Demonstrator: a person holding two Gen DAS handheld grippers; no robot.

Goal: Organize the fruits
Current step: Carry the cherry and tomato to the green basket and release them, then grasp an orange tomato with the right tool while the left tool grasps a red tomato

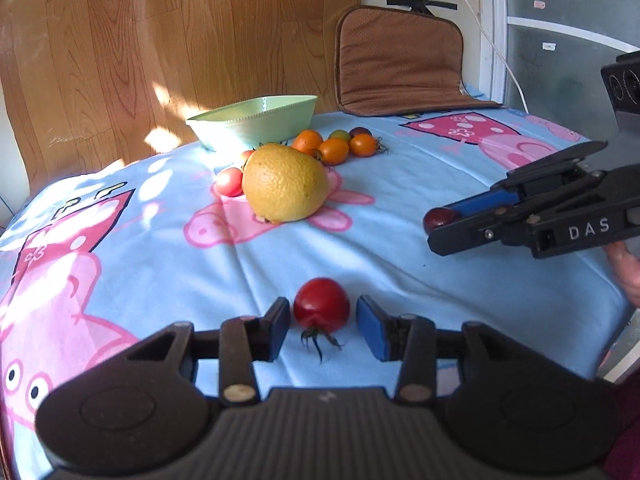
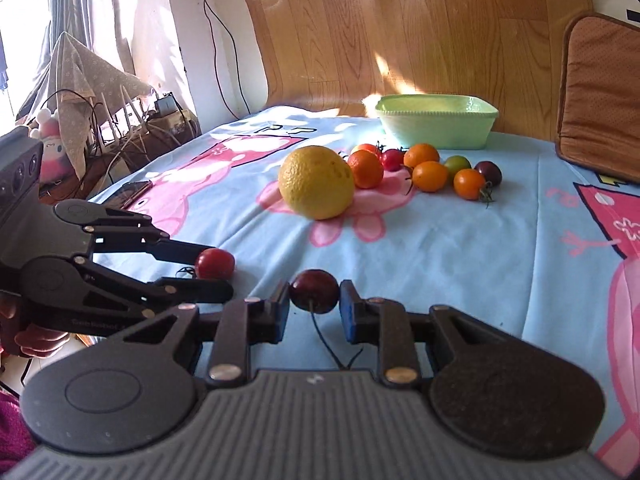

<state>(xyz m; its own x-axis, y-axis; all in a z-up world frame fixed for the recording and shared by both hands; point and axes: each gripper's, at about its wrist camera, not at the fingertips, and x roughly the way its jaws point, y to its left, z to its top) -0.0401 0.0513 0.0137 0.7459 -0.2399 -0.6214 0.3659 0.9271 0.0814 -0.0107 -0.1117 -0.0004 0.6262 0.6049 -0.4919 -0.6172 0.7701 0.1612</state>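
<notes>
Two small tomatoes sit between gripper fingers right now, and nothing is in the bowl as far as can be seen.

From the left wrist view, the left gripper (image 1: 322, 326) is spread a little, with a red tomato (image 1: 321, 304) between its pads. The pads do not touch it; there is a gap on each side. The tomato rests on the blue cartoon blanket (image 1: 400, 264) that covers the surface. Off to the right, the right gripper (image 1: 438, 222) pinches a dark tomato (image 1: 437, 217) at its tip. Farther back lies a big yellow fruit (image 1: 285, 182), with pink tomatoes just beside it and a bunch of orange fruits (image 1: 333, 146) behind. The green bowl (image 1: 256, 122) stands at the far edge. Its inside cannot be seen.

From the right wrist view, the right gripper (image 2: 314, 308) is pressed on the dark tomato (image 2: 314, 291), with both pads touching it. The left gripper (image 2: 218, 270) shows at the left with the red tomato (image 2: 215, 264) at its tips. The yellow fruit (image 2: 316, 182) and the pile of little fruits lie between the grippers and the bowl (image 2: 436, 126), so a straight path would bump them. A brown cushion (image 2: 596, 96) leans at the right, and cords and clutter sit past the left edge.

I think the job has hardly begun: all the fruits are out on the blanket.
</notes>
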